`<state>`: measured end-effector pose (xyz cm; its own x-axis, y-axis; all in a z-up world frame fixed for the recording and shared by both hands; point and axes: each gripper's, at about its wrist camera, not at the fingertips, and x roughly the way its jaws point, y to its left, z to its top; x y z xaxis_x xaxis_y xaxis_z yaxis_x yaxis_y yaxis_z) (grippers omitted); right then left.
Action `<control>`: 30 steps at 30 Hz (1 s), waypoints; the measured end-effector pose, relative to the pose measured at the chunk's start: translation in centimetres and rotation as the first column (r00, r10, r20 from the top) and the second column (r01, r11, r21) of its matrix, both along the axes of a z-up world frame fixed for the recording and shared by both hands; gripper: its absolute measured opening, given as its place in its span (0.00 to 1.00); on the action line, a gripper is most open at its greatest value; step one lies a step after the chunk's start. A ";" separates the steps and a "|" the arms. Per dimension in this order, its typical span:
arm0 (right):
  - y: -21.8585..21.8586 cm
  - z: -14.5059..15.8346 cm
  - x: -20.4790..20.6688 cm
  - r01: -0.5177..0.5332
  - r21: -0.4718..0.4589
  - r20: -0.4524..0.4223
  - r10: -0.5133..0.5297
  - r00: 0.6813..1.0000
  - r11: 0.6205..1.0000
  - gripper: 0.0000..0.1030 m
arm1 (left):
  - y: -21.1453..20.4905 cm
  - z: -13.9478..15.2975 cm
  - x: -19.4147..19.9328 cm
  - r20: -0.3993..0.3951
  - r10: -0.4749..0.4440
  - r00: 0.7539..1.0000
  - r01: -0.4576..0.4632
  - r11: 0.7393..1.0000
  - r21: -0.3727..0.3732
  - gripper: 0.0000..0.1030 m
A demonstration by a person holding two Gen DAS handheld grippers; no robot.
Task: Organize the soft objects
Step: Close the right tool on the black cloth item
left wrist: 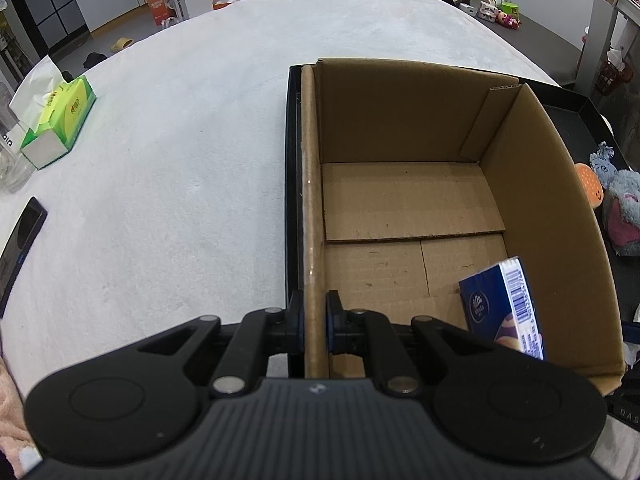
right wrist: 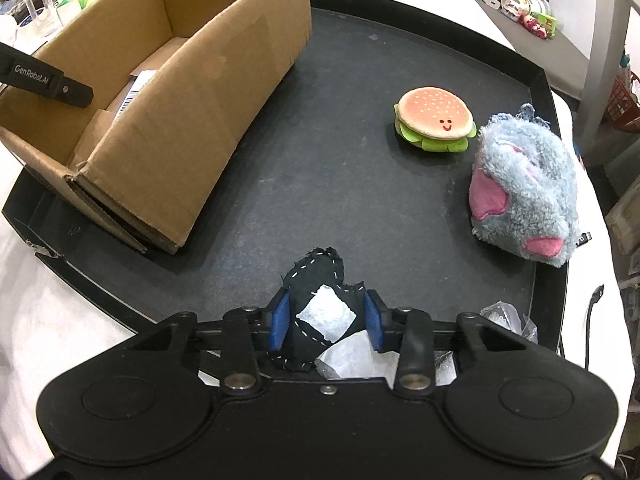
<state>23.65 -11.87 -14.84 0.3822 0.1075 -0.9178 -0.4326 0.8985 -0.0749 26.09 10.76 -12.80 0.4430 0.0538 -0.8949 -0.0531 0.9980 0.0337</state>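
Cardboard box [right wrist: 168, 92] at left end of black tray [right wrist: 360, 208]; left gripper [left wrist: 314, 316] jaws clenched on box's left wall (blue tissue pack [left wrist: 504, 308] inside). Right of box, near tray's front edge, right gripper [right wrist: 326, 320] jaws grasping black-and-white stitched toy [right wrist: 316, 308]. Farther right: burger plush [right wrist: 434, 120], then grey-pink plush [right wrist: 524, 188].
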 end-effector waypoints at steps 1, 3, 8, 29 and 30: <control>0.0 0.0 0.0 0.002 0.000 0.001 -0.002 1.000 1.000 0.35 | 0.0 0.0 0.0 0.000 -0.001 1.000 0.001 1.000 0.001 0.09; 0.1 0.0 -0.1 0.000 -0.001 0.002 0.000 1.000 1.000 0.34 | 0.1 0.0 0.0 0.000 -0.001 1.000 0.001 1.000 0.000 0.09; 0.1 0.1 -0.2 -0.001 0.005 0.003 0.001 1.000 1.000 0.34 | 0.1 0.0 0.0 -0.001 -0.004 1.000 0.004 1.000 0.003 0.09; 0.7 0.6 0.0 -0.033 0.007 0.011 0.033 0.999 0.999 0.34 | 1.0 -0.4 0.7 -0.041 -0.038 0.998 0.036 0.998 -0.059 0.10; 0.8 0.7 0.0 -0.033 0.007 0.011 0.033 0.999 0.999 0.34 | 1.1 -0.3 0.7 -0.041 -0.038 0.998 0.036 0.998 -0.060 0.10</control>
